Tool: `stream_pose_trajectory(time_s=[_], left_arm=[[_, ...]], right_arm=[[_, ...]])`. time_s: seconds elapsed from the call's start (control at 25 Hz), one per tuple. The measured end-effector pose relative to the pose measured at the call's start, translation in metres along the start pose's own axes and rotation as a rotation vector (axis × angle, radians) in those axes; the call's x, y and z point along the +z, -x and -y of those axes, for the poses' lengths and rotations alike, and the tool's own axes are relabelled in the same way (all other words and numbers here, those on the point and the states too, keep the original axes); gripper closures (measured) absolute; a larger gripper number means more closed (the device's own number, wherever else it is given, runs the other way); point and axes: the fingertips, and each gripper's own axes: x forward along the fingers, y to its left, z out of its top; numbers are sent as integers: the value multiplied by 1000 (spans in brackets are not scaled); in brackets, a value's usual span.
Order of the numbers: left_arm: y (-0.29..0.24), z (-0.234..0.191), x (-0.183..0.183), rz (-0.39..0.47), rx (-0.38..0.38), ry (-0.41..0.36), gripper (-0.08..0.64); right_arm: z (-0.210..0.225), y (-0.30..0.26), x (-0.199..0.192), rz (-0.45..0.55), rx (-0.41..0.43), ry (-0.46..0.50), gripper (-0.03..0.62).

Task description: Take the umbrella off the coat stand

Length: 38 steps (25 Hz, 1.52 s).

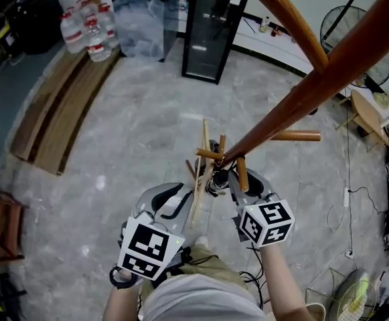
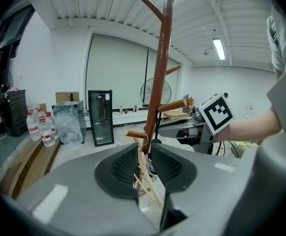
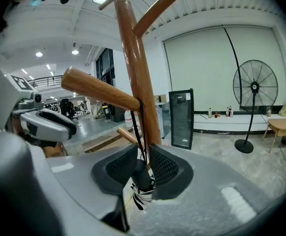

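The brown wooden coat stand (image 1: 301, 92) slants from the top right down to the middle of the head view. A black-and-white striped umbrella (image 1: 214, 184) hangs low against its pole. Its black strap (image 3: 142, 127) runs up to a peg (image 3: 101, 88). My right gripper (image 1: 233, 179) (image 3: 143, 168) is shut on the umbrella's black handle (image 3: 140, 178), with the striped canopy (image 3: 142, 196) just below the jaws. My left gripper (image 1: 181, 194) (image 2: 143, 163) is closed to a narrow gap on a pale thin wooden stick (image 2: 139, 167) beside the pole (image 2: 160, 82). The umbrella (image 2: 151, 167) shows behind that gap.
A black glass-door cabinet (image 1: 214, 29), water bottles (image 1: 87, 32) and a clear bin (image 1: 144, 12) stand at the back. Wooden planks (image 1: 60, 105) lie on the floor at left. A floor fan (image 3: 254, 90), a small wooden table (image 1: 368, 116) and floor cables (image 1: 348, 199) are at right.
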Motion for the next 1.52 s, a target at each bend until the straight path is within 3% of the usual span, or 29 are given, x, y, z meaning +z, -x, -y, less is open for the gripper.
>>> stream_pose_trajectory(time_s=[0.56,0.84,1.52], left_arm=[[-3,-3,-1,-5,-1,4,465],[-3,-1,-1,-8,-7,-2,465],[-9,9,8,-5,-54,-33,465]], right_arm=[[0,-9,-6,-27,3,24,554],[-1,-8,-6,-35,-32,89,580],[-5,5,2,-21,-42,37,583]])
